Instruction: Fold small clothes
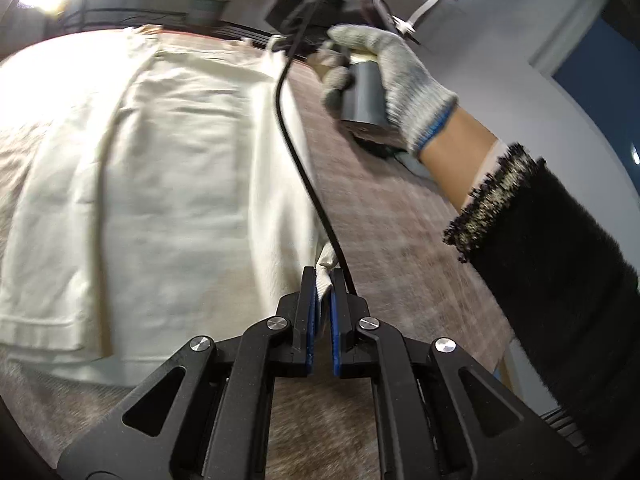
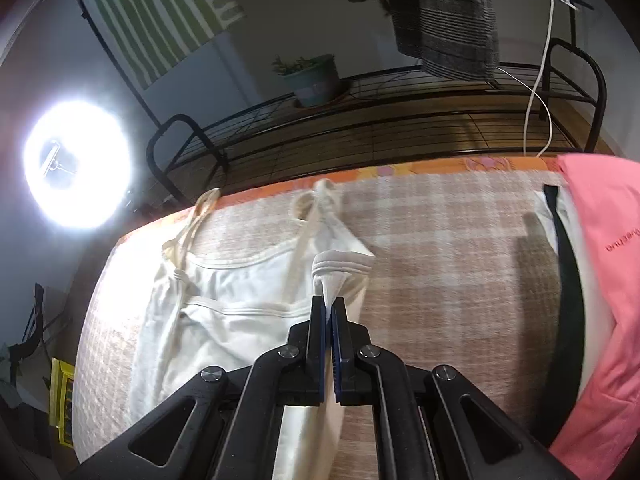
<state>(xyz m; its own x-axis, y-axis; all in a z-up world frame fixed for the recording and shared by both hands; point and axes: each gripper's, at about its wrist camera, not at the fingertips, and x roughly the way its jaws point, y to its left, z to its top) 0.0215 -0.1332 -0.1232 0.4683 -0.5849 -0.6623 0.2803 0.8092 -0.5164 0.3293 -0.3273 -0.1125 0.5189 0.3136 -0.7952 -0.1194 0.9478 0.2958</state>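
The left tool [image 1: 324, 280] is pinched down on a fold of the cream camisole [image 1: 160, 184], at its long edge nearest the camera; the right tool [image 2: 329, 308] is likewise clamped on a bunched, ribbed corner of the same garment [image 2: 224, 312], near the top hem. No earlier view is on hand, so only the closed grip can be told.

Outward from the left tool, the camisole spreads toward 10 and 11 o'clock across the checked cover of the bench [image 1: 400, 240]. A black cable [image 1: 296, 152] crosses it toward 12. At 1 o'clock a gloved hand [image 1: 384, 80] carries the other tool's handle.

The cloth looks thin, light and limp, so it should sag between grips and slide easily; hems and corners give the firmest hold. The thin straps [image 2: 308, 208], at 11 to 12 o'clock from the right tool, may well tangle.

Motion blur softens the left view. A pink garment [image 2: 600, 280] at 3 o'clock is cut off by the frame.
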